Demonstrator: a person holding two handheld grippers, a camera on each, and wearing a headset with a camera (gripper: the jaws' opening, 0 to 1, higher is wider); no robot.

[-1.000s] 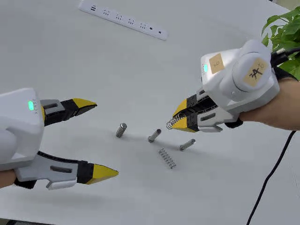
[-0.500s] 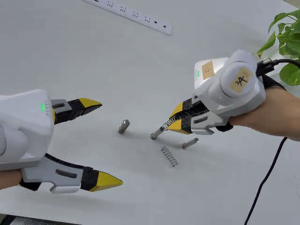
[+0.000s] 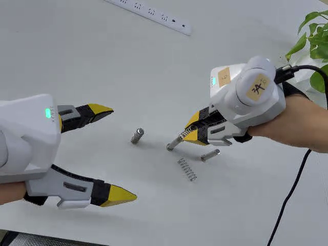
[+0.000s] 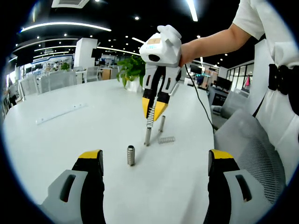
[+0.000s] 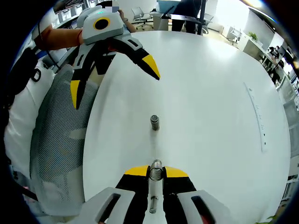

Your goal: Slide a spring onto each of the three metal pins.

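Right tool (image 3: 190,134): clenched on a spring (image 3: 183,137) at the middle pin's (image 3: 172,145) tip.
Left tool (image 3: 122,152): released, well apart from that pin.
Loose spring (image 3: 187,169): beside that pin.

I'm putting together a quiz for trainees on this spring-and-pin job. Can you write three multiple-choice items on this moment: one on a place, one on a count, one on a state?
1. Where does the loose spring lie?
A. flat on the table, near the bare pin
B. inside a drawer
C. on the floor

2. How many springs are there in all?
A. one
B. three
C. six

3. The left gripper is:
A. shut on a pin
B. shut on a spring
C. open, holding nothing

Answers:
1 A: it lies flat on the white top beside the bare pin.
2 B: there is one on the leftmost pin, one in the right gripper and one loose.
3 C: its jaws stand wide apart with nothing between them.
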